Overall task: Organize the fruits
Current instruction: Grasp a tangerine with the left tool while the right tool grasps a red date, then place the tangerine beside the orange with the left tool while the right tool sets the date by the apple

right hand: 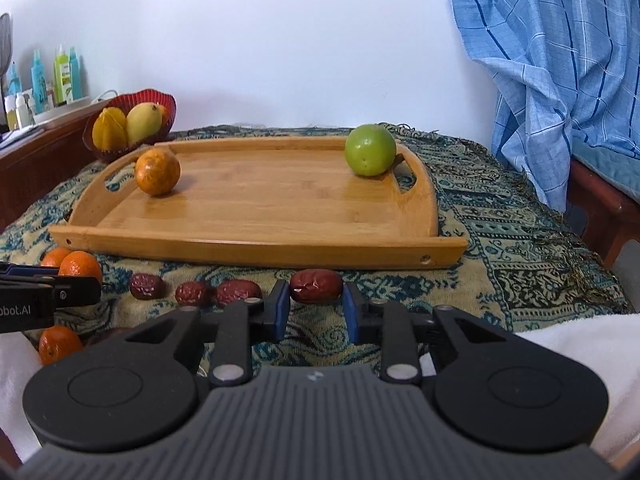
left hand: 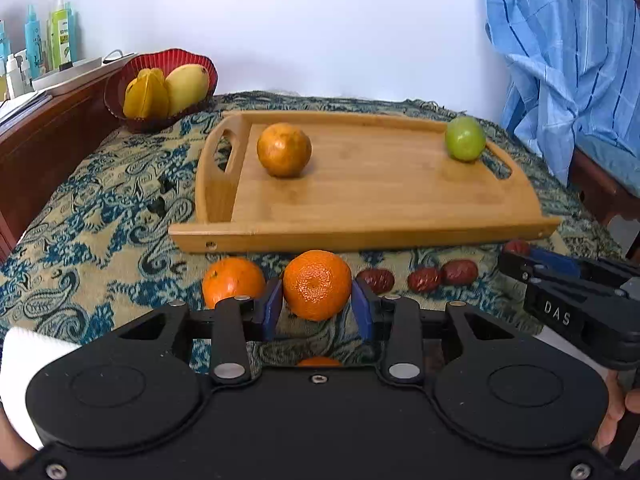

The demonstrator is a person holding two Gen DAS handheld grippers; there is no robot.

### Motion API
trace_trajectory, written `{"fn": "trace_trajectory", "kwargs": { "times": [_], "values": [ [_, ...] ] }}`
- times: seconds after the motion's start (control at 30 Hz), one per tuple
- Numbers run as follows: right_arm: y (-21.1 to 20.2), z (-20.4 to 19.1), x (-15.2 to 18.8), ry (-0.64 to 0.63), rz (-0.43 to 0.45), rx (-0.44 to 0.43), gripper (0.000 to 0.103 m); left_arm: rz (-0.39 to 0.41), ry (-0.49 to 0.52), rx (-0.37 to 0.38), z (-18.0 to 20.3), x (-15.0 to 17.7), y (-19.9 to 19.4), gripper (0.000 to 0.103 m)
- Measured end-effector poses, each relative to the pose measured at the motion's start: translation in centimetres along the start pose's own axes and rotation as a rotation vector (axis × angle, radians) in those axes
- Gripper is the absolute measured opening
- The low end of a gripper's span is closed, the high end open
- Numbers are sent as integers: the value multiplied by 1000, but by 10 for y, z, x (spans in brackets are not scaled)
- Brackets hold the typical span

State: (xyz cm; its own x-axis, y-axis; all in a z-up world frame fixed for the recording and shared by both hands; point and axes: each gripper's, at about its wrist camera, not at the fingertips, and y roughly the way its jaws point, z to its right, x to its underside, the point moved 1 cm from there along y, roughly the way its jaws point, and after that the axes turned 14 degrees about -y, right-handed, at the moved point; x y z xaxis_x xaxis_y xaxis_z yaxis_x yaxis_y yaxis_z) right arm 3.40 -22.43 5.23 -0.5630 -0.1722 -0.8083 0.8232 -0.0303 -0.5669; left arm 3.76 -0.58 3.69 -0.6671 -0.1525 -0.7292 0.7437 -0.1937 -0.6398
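Left fingers clasping tangerine, right fingers clasping red date

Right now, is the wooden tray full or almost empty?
Almost empty: the wooden tray holds only a brownish orange fruit and a green fruit; the rest is bare.

White wall, blue checked cloth over wooden chair

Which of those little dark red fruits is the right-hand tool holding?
Find the wooden tray on the patterned cloth. Along its near edge lies a row of red dates; the held date is the rightmost, pinched between the right gripper's blue pads, apart from the other three.
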Motion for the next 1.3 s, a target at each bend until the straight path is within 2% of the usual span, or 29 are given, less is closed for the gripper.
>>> {"fn": "trace_trajectory", "kwargs": {
  "times": [0.33,0.63,0.9,1.3],
  "values": [
    [-7,16,-28,29,74,-22,32,27,4,20,10,-32,-4,36],
    [6,43,-67,31,108,-11,32,30,-3,26,12,-72,15,36],
    [53,68,-83,65,36,-16,32,-5,-10,6,11,-88,50,36],
    [114,78,-81,51,-109,-35,32,-65,-22,-30,6,-84,91,36]
  ]
}}
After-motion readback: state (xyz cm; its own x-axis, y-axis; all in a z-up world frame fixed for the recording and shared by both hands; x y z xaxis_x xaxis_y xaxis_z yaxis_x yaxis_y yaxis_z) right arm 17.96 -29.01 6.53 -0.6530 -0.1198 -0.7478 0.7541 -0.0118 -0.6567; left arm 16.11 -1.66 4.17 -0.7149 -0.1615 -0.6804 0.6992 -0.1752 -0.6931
